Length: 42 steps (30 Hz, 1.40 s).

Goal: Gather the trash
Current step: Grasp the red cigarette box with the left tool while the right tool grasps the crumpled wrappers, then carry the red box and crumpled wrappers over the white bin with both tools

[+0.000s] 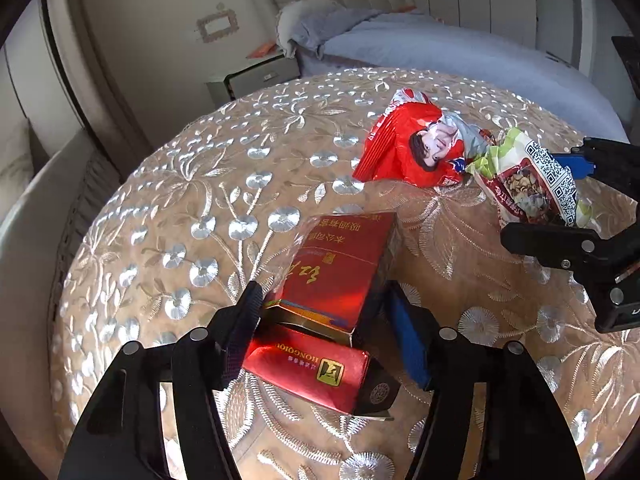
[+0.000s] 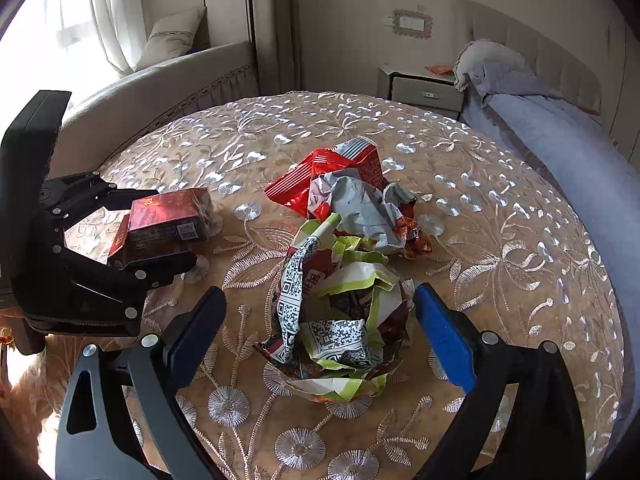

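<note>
Left wrist view is showing the left gripper (image 1: 320, 312) straddling a red cigarette box (image 1: 336, 280) on the worktop (image 1: 168, 208), its jaws narrowed around the box, contact unclear; next comes squeezing and lifting. Right wrist view is adding the crumpled green wrapper (image 2: 340, 320) sitting between the right gripper (image 2: 320, 336) and its half-wide jaws, untouched, plus a red bag (image 2: 344, 192) behind.

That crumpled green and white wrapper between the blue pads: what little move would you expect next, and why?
Probably the right hand-held gripper closes the rest of the way on the crumpled wrapper. The wrapper lies between its fingers on the table, yet a gap shows on each side, so nothing is pinched yet.
</note>
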### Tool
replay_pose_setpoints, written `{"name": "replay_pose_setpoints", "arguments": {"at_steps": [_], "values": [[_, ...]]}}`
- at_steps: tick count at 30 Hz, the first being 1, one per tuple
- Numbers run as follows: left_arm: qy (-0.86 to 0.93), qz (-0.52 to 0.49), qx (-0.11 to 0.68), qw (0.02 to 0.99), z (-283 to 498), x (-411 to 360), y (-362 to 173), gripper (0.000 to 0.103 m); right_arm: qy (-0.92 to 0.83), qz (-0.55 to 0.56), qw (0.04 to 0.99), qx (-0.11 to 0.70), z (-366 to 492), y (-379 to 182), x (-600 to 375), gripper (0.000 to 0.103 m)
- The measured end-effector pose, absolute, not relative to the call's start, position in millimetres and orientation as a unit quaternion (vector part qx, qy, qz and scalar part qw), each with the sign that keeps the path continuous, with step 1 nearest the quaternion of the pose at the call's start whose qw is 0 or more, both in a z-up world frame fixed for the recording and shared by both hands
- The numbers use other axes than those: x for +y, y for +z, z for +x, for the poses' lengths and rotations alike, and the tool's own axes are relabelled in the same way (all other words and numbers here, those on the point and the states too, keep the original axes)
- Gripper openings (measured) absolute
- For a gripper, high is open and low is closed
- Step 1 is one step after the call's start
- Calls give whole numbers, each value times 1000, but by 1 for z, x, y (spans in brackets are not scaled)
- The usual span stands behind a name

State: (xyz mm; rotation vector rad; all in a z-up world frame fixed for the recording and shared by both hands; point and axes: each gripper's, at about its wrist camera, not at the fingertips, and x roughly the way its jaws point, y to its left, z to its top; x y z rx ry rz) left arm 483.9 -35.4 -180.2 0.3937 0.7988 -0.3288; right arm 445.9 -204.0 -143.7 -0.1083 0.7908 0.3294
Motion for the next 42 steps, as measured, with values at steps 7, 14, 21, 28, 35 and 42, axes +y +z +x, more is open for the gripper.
{"name": "replay_pose_setpoints", "arguments": {"at_steps": [7, 14, 21, 28, 35, 42], "values": [[-136, 212, 368, 895, 457, -56, -174, 53, 166, -42, 912, 373, 434, -136, -212, 56], [-119, 183, 345, 913, 401, -75, -140, 53, 176, -46, 920, 347, 396, -114, -226, 56], [-124, 149, 303, 933, 332, -101, -103, 53, 176, -64, 934, 303, 338, -86, -249, 56], [-150, 135, 281, 938, 279, -139, -86, 53, 156, -86, 948, 266, 275, -66, -278, 56], [-177, 144, 270, 935, 240, -179, -82, 53, 126, -94, 956, 249, 230, -57, -307, 56], [-219, 165, 263, 925, 216, -228, -85, 53, 83, -90, 962, 244, 195, -56, -344, 56]]}}
